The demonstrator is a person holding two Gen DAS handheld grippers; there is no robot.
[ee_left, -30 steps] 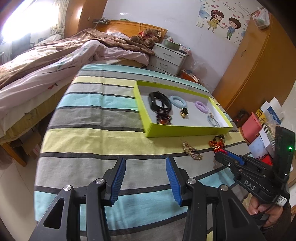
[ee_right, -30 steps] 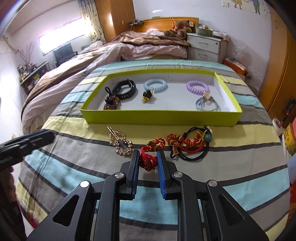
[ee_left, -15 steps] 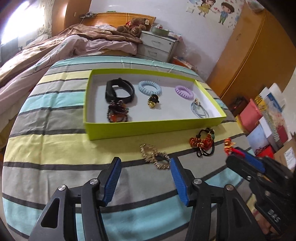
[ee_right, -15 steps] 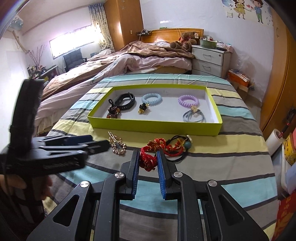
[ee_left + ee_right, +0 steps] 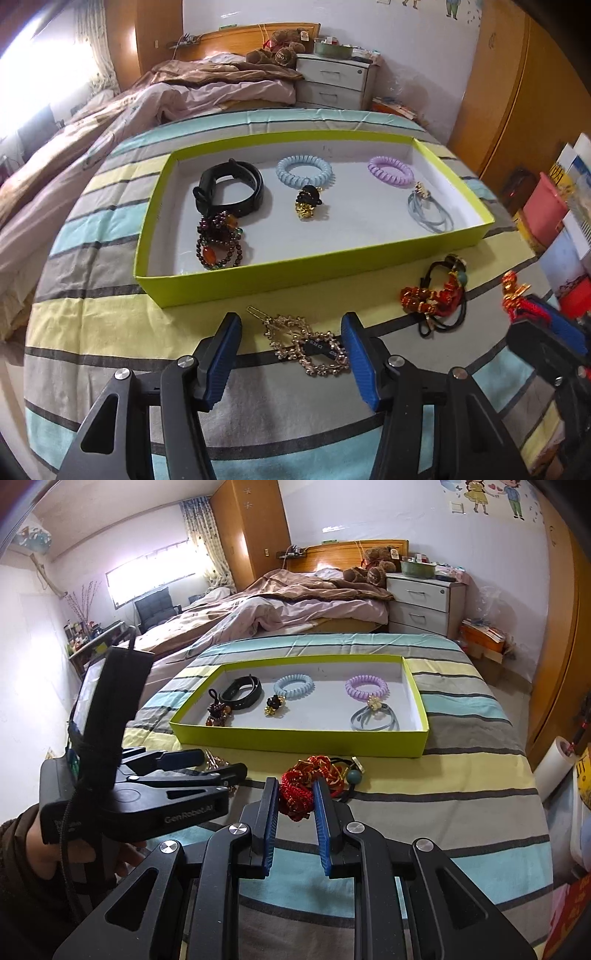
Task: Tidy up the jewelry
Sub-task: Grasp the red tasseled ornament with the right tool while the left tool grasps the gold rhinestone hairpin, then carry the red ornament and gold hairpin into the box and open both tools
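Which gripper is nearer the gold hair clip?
Left. The left gripper has its open jaws on either side of the gold hair clip on the striped cloth. The right gripper is off to the right, shut on the red bracelet.

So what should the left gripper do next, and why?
Probably ease the left gripper down and close on the gold hair clip. Its jaws stand wide open with the clip lying on the striped cloth between them, outside the green tray. The right gripper is already shut on the red bracelet, so the clip is the left's to take.
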